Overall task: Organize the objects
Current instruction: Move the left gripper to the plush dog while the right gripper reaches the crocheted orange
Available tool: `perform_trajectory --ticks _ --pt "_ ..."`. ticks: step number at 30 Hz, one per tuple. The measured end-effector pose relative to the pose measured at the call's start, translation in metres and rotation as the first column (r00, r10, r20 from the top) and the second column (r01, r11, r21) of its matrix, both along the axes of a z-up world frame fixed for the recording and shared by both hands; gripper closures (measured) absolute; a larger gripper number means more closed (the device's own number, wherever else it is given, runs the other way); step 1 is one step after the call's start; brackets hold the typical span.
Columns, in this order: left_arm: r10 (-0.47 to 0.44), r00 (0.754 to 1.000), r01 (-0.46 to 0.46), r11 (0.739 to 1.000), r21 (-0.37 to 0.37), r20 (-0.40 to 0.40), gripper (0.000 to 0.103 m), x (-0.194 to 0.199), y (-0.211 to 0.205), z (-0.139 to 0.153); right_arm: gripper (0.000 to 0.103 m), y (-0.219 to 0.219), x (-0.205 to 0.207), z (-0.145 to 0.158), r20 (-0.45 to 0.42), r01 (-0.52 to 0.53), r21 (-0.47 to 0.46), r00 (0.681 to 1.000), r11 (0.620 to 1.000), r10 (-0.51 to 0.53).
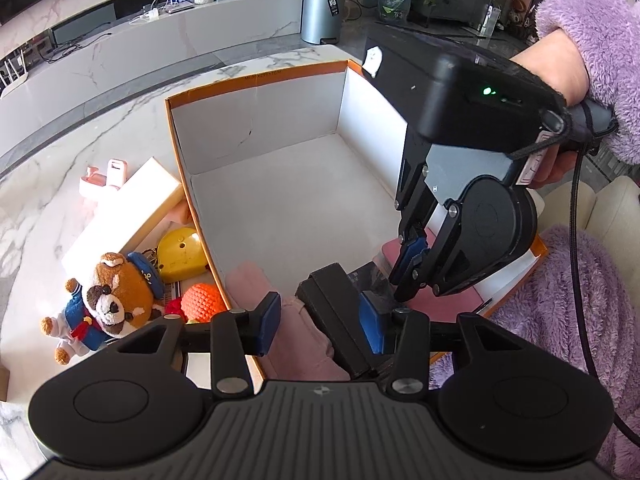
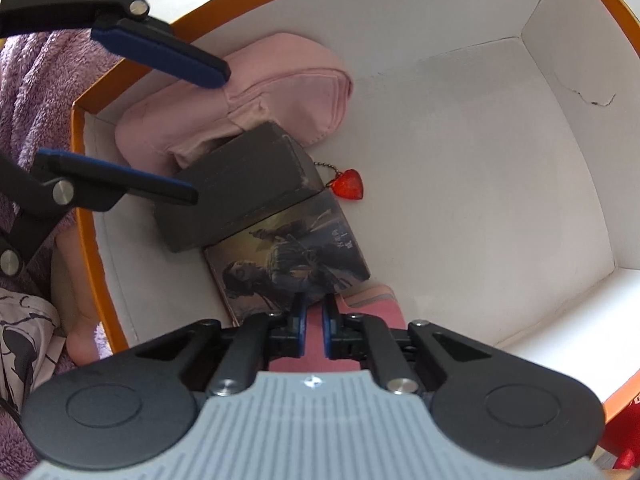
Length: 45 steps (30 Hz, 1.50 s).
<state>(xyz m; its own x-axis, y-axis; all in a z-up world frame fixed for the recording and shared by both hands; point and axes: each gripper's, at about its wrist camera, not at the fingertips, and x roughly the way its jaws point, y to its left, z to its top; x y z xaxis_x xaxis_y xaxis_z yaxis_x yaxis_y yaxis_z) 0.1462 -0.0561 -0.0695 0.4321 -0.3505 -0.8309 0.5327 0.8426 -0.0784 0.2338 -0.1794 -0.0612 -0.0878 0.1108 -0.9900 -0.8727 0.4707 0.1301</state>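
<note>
Plainly hinges on the dark box: lying inside the orange carton on the worktop, toward the near corner, propped partly on the pink cap and partly on the picture tin, so seemingly tilted rather than flat. Straight ahead of the left claw, between its two fingers, long axis running roughly along the line of those fingers, far end aimed at the red heart charm and the carton's bare middle. Left claw about half open, astride the near end; one pad close against the side, the other apart over the cap; no squeeze to be seen. Right claw pointing down just beside, over the tin's edge and a flat pink thing, pinched nearly together, nothing seen gripped. Nearer by far: the left. Probably calls for closing across the short width, not the length.
</note>
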Motion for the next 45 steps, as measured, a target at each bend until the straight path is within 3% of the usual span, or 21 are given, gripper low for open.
perform_trajectory --ticks 8,14,16,18,19,21,24,30,35,41,45 --pt "0.046 0.998 -0.044 0.998 -0.049 0.038 0.055 -0.015 0.033 0.026 0.09 0.003 -0.01 0.039 0.119 0.041 -0.008 0.992 0.999 -0.04" --pt "0.138 0.986 -0.134 0.99 -0.05 0.089 0.055 -0.03 0.085 0.047 0.09 0.019 -0.02 0.089 0.229 0.068 0.12 0.969 0.99 -0.094" --pt "0.168 0.981 -0.166 0.986 -0.033 0.099 0.055 -0.033 0.101 0.048 0.09 0.038 -0.024 0.083 0.247 0.075 0.184 0.962 0.98 -0.12" --pt "0.189 0.975 -0.189 0.982 -0.004 0.114 0.055 -0.034 0.114 0.048 0.09 0.049 -0.023 0.1 0.267 0.068 0.231 0.955 0.97 -0.131" --pt "0.188 0.975 -0.19 0.982 0.007 0.121 0.055 -0.035 0.119 0.047 0.09 0.07 -0.025 0.073 0.278 0.062 0.246 0.952 0.967 -0.132" --pt "0.174 0.975 -0.18 0.983 0.029 0.137 0.055 -0.036 0.127 0.044 0.088 0.091 -0.026 0.073 0.285 0.041 0.252 0.952 0.967 -0.114" --pt "0.144 0.976 -0.158 0.984 0.079 0.163 0.055 -0.033 0.131 0.038 0.07 0.122 -0.025 0.065 0.299 -0.017 0.225 0.953 0.974 -0.053" --pt "0.056 0.983 -0.08 0.988 0.132 0.177 0.055 -0.021 0.136 0.02 0.069 0.176 -0.003 0.04 0.299 -0.089 0.063 0.952 0.994 0.066" --pt "0.007 0.98 -0.037 0.989 0.146 0.196 0.05 0.004 0.143 0.003 0.06 0.201 0.013 0.003 0.281 -0.133 -0.075 0.948 0.988 0.149" --pt "-0.074 0.982 0.037 0.977 0.209 0.174 0.044 0.038 0.145 -0.024 0.058 0.208 0.035 -0.025 0.215 -0.171 -0.194 0.953 0.966 0.212" --pt "-0.14 0.978 0.097 0.961 0.258 0.156 0.037 0.056 0.144 -0.04 0.056 0.206 0.043 -0.034 0.185 -0.19 -0.222 0.955 0.956 0.233"
